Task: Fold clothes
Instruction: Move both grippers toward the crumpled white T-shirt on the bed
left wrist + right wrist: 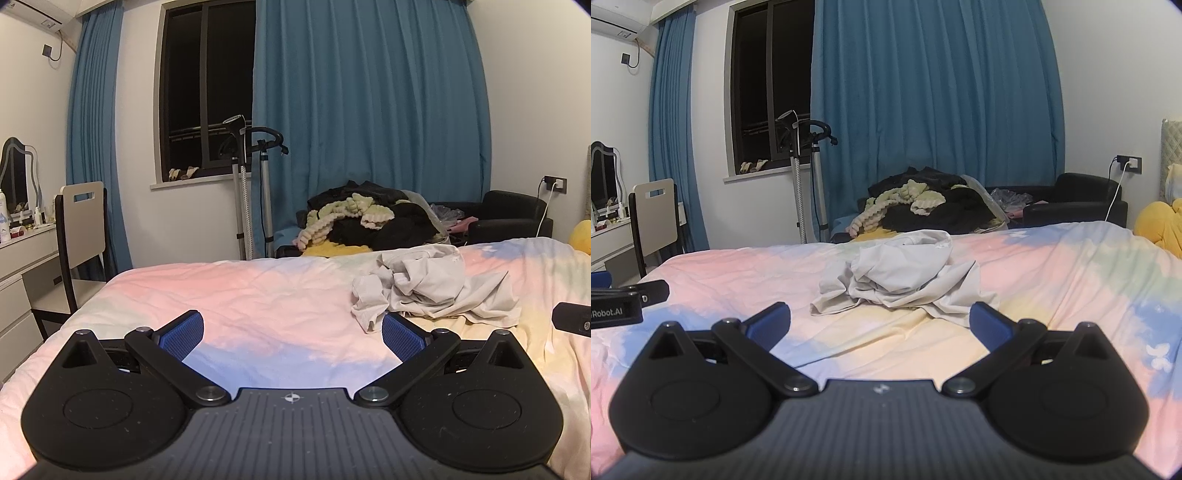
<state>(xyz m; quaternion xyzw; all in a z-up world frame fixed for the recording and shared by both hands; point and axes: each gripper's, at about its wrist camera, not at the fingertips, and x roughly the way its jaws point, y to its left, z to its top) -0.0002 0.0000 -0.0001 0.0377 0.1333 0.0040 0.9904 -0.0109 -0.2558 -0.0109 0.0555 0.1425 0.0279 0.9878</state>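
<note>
Pale cream garment (901,277) lies crumpled in a heap on the pastel bed (1071,280) — centre of the right wrist frame, right of centre in the left wrist frame (428,288). Not folded.

Left gripper (293,330) and right gripper (881,325) both hover low at the near edge of the bed, jaws spread wide, nothing held.

Step in hand, as judged: approach to the heap. Next move calls for finding an edge or hem and spreading the cloth flat — wrinkled mass hides the seams.
</note>
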